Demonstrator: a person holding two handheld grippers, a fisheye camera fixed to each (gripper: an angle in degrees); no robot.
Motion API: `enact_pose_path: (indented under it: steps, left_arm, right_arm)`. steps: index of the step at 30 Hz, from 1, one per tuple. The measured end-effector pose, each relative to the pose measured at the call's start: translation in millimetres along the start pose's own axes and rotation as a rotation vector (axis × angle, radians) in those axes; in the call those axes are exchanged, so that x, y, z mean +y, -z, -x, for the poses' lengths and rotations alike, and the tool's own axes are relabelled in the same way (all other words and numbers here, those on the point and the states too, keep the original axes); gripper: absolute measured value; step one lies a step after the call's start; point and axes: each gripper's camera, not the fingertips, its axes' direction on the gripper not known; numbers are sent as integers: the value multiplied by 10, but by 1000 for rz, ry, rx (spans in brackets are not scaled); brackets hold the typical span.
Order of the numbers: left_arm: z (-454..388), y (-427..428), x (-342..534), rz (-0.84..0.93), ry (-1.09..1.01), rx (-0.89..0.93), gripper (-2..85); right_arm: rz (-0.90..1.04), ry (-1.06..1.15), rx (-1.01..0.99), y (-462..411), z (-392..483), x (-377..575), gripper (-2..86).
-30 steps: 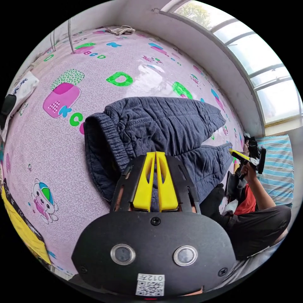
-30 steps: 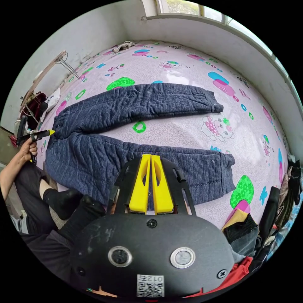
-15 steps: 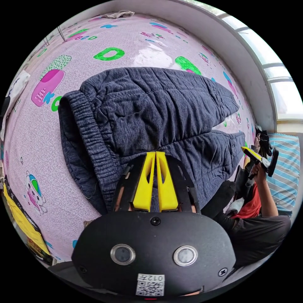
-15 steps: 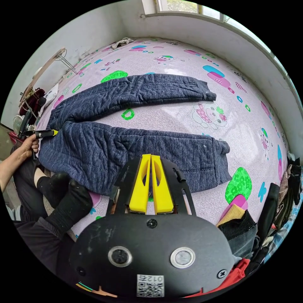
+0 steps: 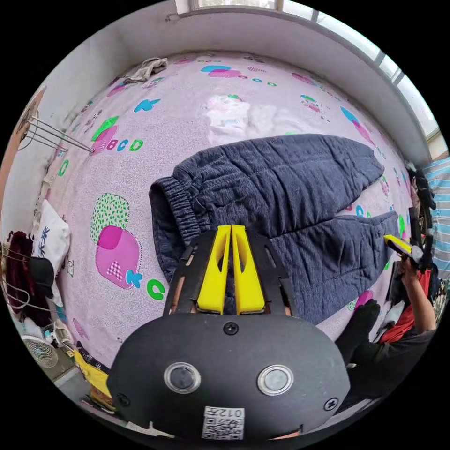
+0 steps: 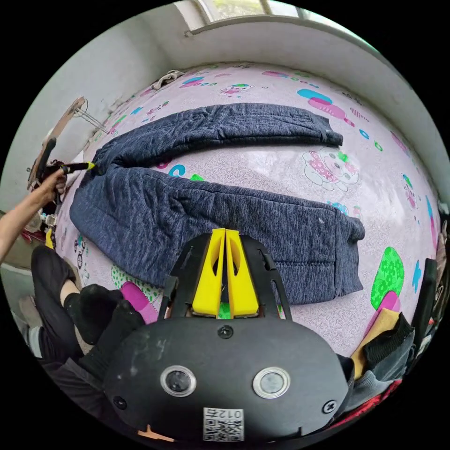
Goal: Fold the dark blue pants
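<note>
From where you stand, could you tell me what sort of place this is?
Probably a bedroom in a home: a pink cartoon-print bedsheet under the dark blue quilted pants, a window above the grey wall, and piled clothes beside it.

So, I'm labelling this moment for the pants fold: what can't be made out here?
- Left gripper: its body hides whether the shut tips pinch the dark blue pants.
- Right gripper: its body covers the near pant-leg edge, so contact is unclear.
- Far waistband corner: too small beside the left gripper in the right gripper view.
</note>
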Motion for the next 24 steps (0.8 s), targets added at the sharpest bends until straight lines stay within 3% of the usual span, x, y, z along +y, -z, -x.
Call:
enact_pose_path:
  steps: [3,6,14,16,18,24]
  left_arm:
    - [542,176,491,-88,118,163,8]
    - [806,194,1060,-110,95,195,9]
    - [449,-513,1419,-54,-144,135,8]
    - [319,-840,1410,29,-241,45,8]
    - [243,-1467,1523,257,-393,-123,8]
    - [652,-1848,1669,188,-389,-74,15]
  right_arm:
    - [-37,47,107,144,283,167,-7]
    - [-34,-2,92,309,298,217,-7]
    - [76,35,137,726,438,163,-7]
    - [94,43,139,819,439,183,-7]
    - [99,24,113,924,380,219,-7]
    - [66,97,138,1247,297,381,-6]
